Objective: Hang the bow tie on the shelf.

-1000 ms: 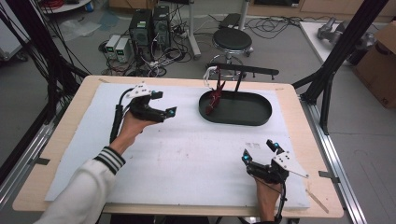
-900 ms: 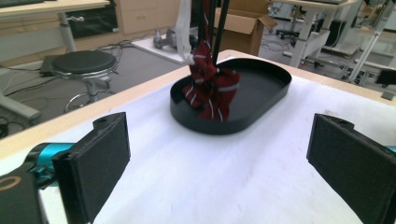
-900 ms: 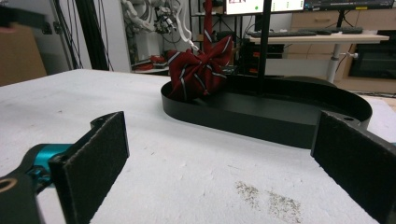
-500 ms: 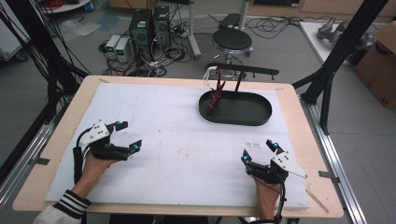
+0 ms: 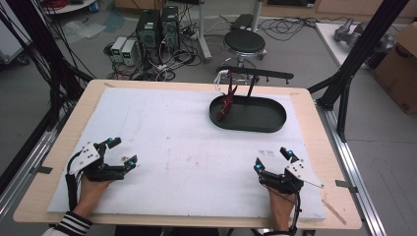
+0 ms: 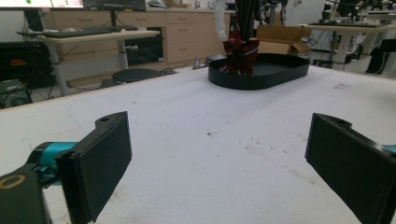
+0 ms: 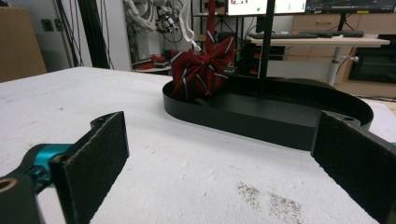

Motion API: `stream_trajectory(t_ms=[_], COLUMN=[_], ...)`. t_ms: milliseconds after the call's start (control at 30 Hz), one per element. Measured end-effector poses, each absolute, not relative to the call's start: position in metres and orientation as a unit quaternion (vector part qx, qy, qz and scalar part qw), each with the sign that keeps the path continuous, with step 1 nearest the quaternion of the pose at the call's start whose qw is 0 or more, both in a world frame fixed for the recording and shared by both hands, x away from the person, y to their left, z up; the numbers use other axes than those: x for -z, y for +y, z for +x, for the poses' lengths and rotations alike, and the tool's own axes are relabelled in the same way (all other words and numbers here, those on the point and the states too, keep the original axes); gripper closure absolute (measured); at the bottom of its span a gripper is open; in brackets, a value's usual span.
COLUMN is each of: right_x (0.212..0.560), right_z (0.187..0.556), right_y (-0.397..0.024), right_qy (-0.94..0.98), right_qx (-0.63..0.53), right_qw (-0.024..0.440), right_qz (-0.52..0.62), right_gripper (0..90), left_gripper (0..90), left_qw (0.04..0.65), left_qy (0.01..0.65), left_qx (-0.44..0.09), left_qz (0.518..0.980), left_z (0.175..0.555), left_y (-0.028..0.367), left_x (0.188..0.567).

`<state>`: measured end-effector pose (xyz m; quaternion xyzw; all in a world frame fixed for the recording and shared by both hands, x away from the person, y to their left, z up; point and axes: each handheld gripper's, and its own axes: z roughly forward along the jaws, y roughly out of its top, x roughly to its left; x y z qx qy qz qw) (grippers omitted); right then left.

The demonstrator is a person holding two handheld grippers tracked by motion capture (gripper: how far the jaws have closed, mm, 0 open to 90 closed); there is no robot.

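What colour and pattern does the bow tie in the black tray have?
The bow tie is dark red with thin pale stripes, clearest in the right gripper view.

Matt white foam-like mat (image 5: pixel 187 142) on pale wood table (image 5: pixel 64 142) — matt black tray (image 7: pixel 261 116), striped red cloth bow (image 7: pixel 201 67).

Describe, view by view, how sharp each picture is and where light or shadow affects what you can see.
High view: evenly lit, soft shadows, the black tray sharp enough, small details coarse. Left gripper view: near pads slightly soft, the distant bow tie dark against a bright room. Right gripper view: bow tie crisp with stripes legible, the screens behind glaring white, near pads blurred.
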<state>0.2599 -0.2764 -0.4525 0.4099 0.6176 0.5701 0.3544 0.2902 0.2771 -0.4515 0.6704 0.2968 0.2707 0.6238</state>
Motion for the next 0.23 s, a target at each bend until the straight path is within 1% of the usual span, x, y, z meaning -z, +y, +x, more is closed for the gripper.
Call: stream_trajectory(t_ms=[233], right_x=[0.4527], right_z=[0.2598], right_y=[-0.2764], right_qy=[0.616], right_qx=[-0.571], right_qw=[0.356], right_qz=[0.410], right_gripper=[3.1], left_gripper=[8.1], left_qw=[0.626], left_qy=[0.304], left_qx=[-0.276], left_qz=[0.663], left_z=[0.2894], left_y=[0.2777], left_x=[0.4523])
